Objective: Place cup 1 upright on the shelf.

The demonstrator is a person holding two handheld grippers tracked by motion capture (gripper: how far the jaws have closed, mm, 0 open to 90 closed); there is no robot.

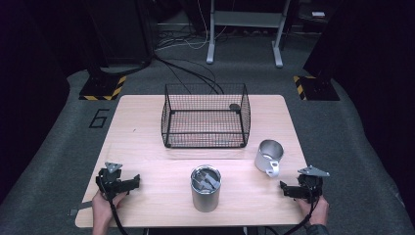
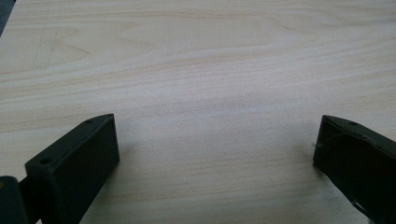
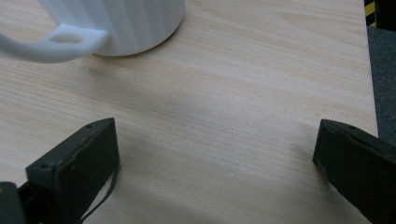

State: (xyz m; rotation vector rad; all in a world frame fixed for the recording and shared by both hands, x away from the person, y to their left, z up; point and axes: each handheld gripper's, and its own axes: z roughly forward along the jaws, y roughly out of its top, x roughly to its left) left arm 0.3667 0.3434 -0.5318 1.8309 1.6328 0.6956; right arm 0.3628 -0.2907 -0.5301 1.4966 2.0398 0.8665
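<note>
Your right gripper [image 1: 288, 190], jaws spread wide and empty, rests just short of the white mug [image 1: 268, 156], whose handle [image 1: 272, 170] points back toward it, well right of the steel canister [image 1: 205, 188].

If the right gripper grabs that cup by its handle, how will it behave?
The cup looks like thin metal, so probably light and rigid. Held by the handle, it may swing or tilt, as its body hangs off to one side. Its smooth wall could slip in the open right gripper.
</note>
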